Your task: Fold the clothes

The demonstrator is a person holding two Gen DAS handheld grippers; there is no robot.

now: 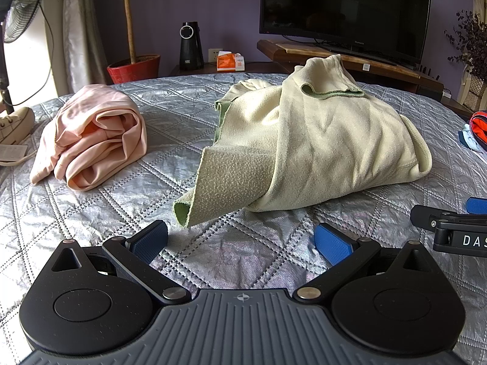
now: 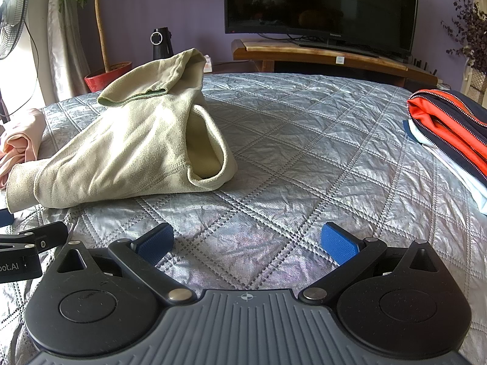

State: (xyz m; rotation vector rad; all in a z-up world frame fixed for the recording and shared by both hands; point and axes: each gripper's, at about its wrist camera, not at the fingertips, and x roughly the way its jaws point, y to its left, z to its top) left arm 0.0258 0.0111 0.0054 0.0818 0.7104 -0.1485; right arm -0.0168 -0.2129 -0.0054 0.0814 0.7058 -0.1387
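A pale yellow-green fleece garment (image 1: 319, 143) lies in a crumpled heap on the silver quilted bed, one sleeve end (image 1: 213, 191) sticking out toward me. My left gripper (image 1: 242, 240) stands open just short of that sleeve, nothing between its blue pads. In the right wrist view the same fleece (image 2: 137, 146) sits to the left, ahead of my right gripper (image 2: 246, 243), which is open over bare quilt. A pink garment (image 1: 91, 143) lies bunched at the left. The right gripper's finger shows at the left view's right edge.
A stack of folded clothes, orange and navy on top (image 2: 450, 127), sits at the bed's right edge. Beyond the bed (image 2: 304, 140) are a TV (image 2: 319, 3) on a wooden stand, a red plant pot (image 1: 134, 68), a fan (image 1: 21, 3) and a shoe (image 1: 15, 124).
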